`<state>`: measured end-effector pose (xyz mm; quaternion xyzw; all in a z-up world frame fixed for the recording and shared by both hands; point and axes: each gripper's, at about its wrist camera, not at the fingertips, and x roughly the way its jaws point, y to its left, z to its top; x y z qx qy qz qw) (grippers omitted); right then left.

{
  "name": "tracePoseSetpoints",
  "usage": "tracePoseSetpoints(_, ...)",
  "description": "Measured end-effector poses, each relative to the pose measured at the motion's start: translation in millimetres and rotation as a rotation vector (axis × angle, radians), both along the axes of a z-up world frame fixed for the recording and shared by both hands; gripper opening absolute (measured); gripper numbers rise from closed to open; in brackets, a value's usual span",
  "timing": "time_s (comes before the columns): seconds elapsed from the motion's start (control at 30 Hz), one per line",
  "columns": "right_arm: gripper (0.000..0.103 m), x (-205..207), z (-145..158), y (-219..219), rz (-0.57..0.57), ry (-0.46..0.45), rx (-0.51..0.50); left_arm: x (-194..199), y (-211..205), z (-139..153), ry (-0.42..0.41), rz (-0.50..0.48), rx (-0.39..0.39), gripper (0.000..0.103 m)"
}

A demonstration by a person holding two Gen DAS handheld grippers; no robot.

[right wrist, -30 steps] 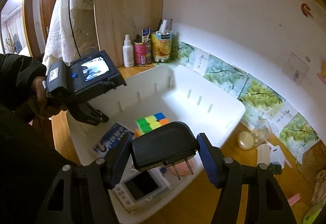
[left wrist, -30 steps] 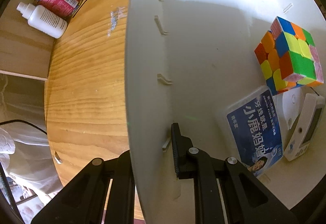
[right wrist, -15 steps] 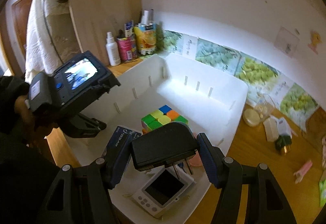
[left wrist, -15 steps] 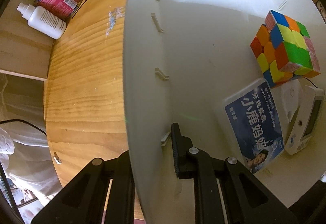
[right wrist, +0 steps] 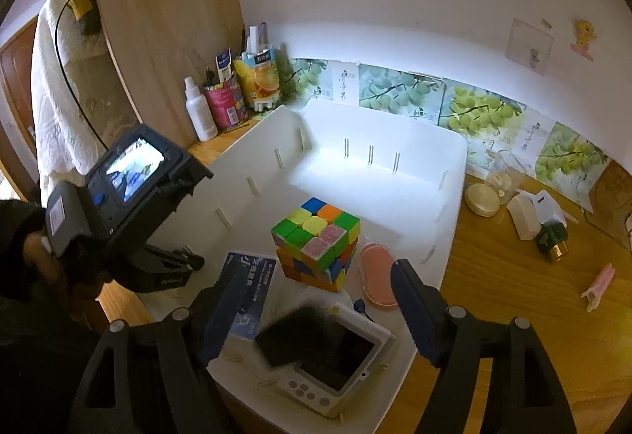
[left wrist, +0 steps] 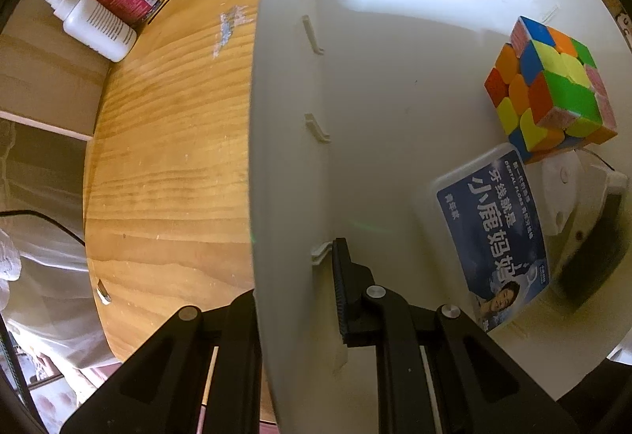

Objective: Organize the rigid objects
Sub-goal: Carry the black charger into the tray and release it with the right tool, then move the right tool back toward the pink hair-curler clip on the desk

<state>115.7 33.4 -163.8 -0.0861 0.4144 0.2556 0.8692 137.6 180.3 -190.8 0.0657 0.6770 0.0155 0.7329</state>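
A white plastic bin [right wrist: 442, 173] stands on the wooden table and holds a colourful puzzle cube [right wrist: 316, 242], a blue dental-floss box [right wrist: 247, 291], a white device with a screen [right wrist: 339, 367] and a pink oval case [right wrist: 375, 276]. My right gripper [right wrist: 316, 307] is open above the bin's near end; a black plug adapter [right wrist: 294, 339], blurred, is below it on the white device. My left gripper [left wrist: 294, 295] is shut on the bin's left wall [left wrist: 284, 157]. The cube [left wrist: 553, 90] and floss box [left wrist: 493, 232] also show in the left wrist view.
A white bottle [right wrist: 199, 114], a pink can [right wrist: 221, 106] and a yellow carton [right wrist: 258, 80] stand at the back left. Right of the bin lie a round tin [right wrist: 482, 199], a white charger [right wrist: 525, 214], a small green bottle [right wrist: 553, 236] and a pink clip [right wrist: 598, 285].
My right gripper has opened and let go of the black plug adapter, which has dropped onto the white device in the bin. My left gripper still holds the bin wall.
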Motion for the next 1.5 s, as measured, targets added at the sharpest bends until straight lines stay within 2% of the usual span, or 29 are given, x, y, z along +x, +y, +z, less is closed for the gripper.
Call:
tracePoseSetpoints(0.27, 0.076, 5, 4, -17, -0.05, 0.01, 0.013, -8, 6, -1, 0.001, 0.036, 0.009, 0.015)
tracePoseSetpoints(0.57, 0.076, 19, 10, -55, -0.143, 0.016, 0.027, -9, 12, -6, 0.015, 0.09, 0.005, 0.017)
tracePoseSetpoints(1.13, 0.076, 68, 4, -178, -0.425, 0.07, 0.073, 5, 29, -10, 0.028, 0.167, 0.003, 0.019)
tracePoseSetpoints(1.5, 0.076, 89, -14, -252, -0.6, 0.116, 0.102, 6, 21, -11, 0.036, 0.185, 0.029, 0.02)
